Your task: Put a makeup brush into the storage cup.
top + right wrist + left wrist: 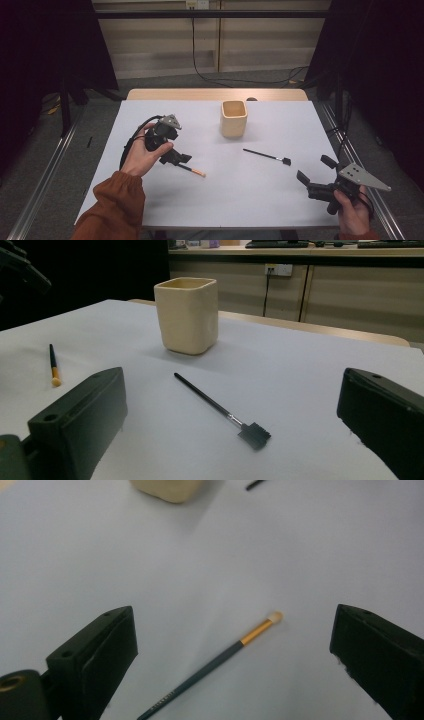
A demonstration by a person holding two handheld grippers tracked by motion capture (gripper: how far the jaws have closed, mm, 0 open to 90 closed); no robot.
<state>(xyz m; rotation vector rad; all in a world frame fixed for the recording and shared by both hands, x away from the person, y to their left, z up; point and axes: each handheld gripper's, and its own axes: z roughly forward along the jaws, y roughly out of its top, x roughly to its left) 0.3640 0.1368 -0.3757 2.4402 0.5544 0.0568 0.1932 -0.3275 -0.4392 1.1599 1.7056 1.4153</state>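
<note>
A gold-banded brush is lying flat on the table, framed between the wide-open jaws of the left gripper (nothing is held). Judged next: lowering and closing are required. The right gripper, also wide, is hovering near a black brush.

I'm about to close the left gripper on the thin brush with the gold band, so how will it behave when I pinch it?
The brush with the gold band looks stiff, thin and light, so it should lift easily. Its round handle lies flat on the smooth table, so it may roll or skid if one jaw reaches it first. The left gripper stands open astride it.
</note>
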